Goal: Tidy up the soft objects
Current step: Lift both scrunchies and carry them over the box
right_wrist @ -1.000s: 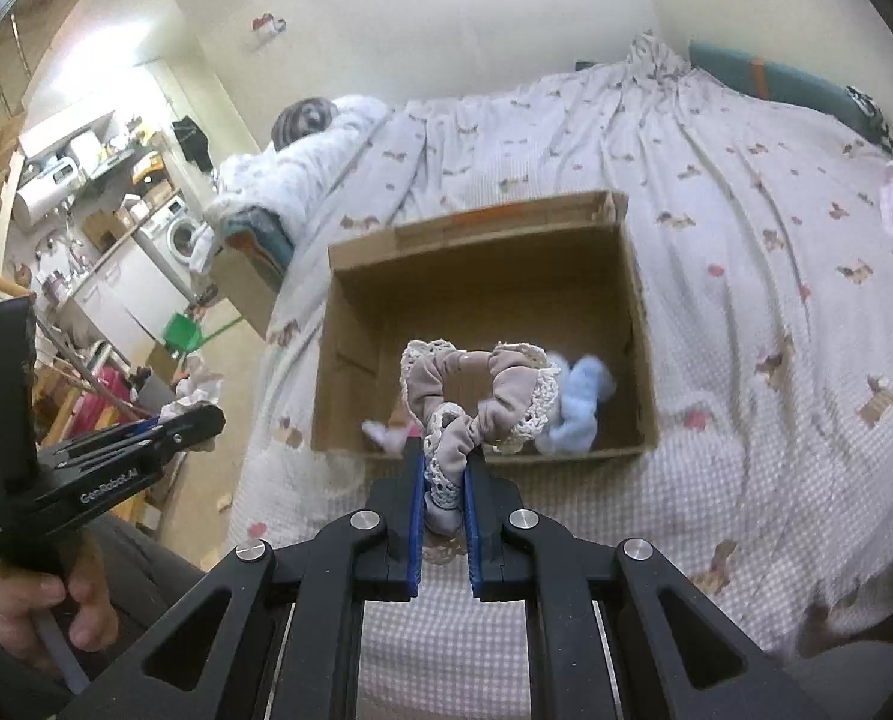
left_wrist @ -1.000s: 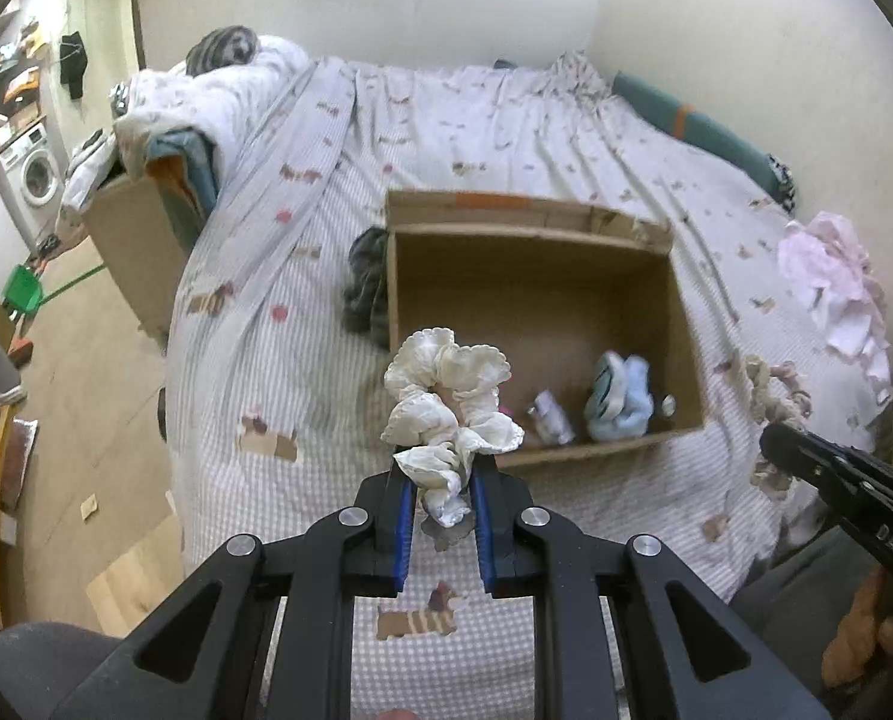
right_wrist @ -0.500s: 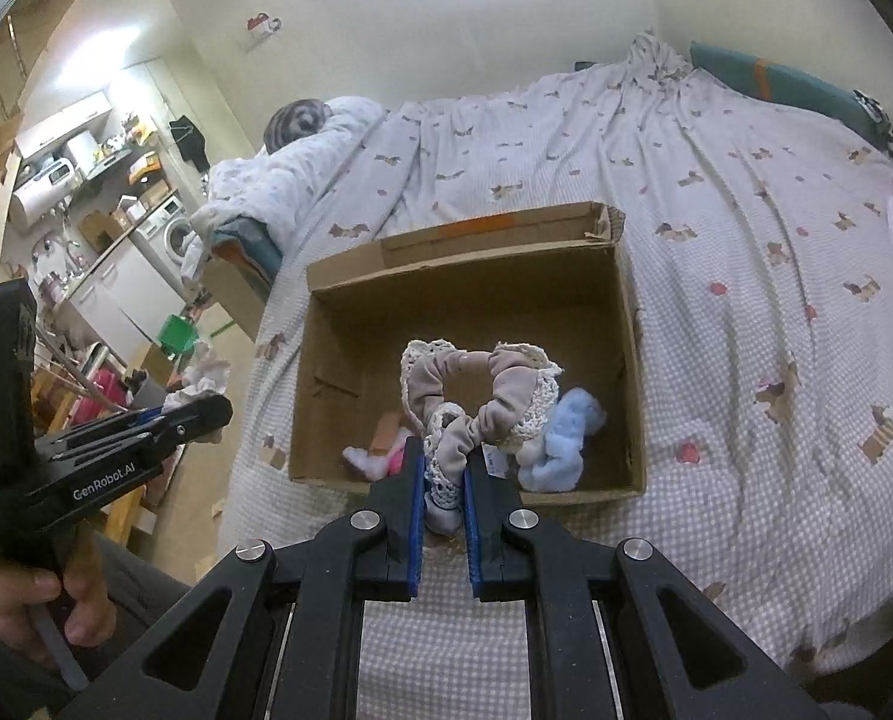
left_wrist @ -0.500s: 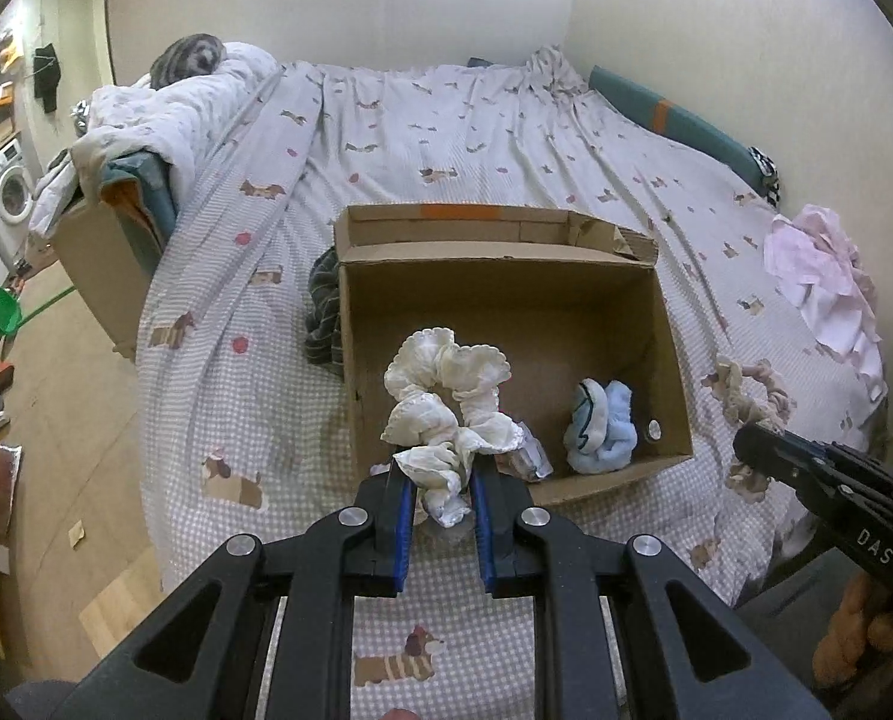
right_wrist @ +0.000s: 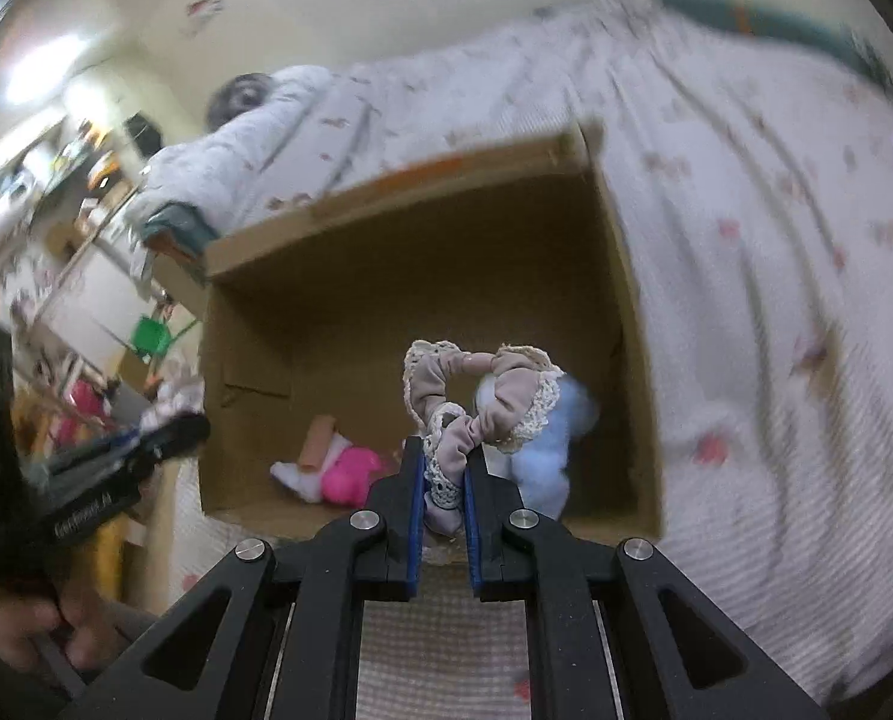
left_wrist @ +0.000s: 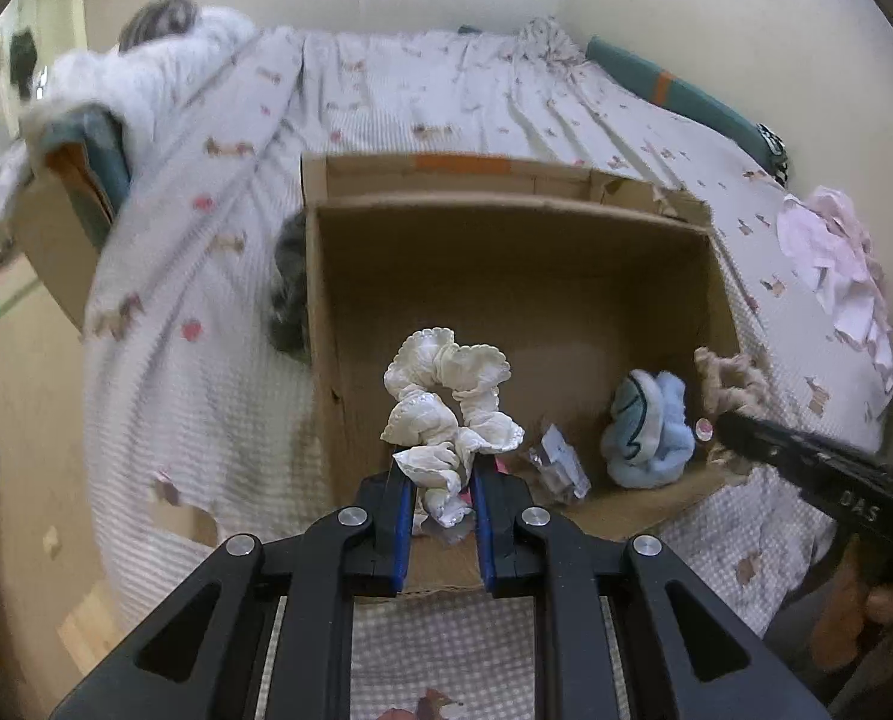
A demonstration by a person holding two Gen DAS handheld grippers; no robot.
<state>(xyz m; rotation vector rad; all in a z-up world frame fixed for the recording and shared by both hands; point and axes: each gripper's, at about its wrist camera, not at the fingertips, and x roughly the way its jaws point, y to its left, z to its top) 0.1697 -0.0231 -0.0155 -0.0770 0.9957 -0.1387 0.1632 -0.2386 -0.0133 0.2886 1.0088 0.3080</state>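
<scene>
My left gripper [left_wrist: 441, 480] is shut on a white ruffled scrunchie [left_wrist: 446, 396] and holds it over the near left part of an open cardboard box [left_wrist: 506, 222] on the bed. My right gripper [right_wrist: 443, 468] is shut on a beige lace-edged scrunchie [right_wrist: 482, 396] over the box's [right_wrist: 386, 192] near edge. Inside the box lie a light blue fuzzy item [left_wrist: 650, 432], a small clear packet [left_wrist: 557, 462] and a pink and white soft item [right_wrist: 338, 471]. The right gripper [left_wrist: 740, 432] also shows at the right of the left wrist view.
The box sits on a bed with a checked, dog-print cover [left_wrist: 206, 360]. A dark grey cloth [left_wrist: 290, 294] lies against the box's left side. Pink cloth [left_wrist: 830, 264] lies at the right. A white duvet [left_wrist: 146, 78] is piled at the back left. Floor and furniture lie left.
Both grippers have moved forward and closer to the box with their scrunchies; the box now fills more of each view. Both stay shut.
</scene>
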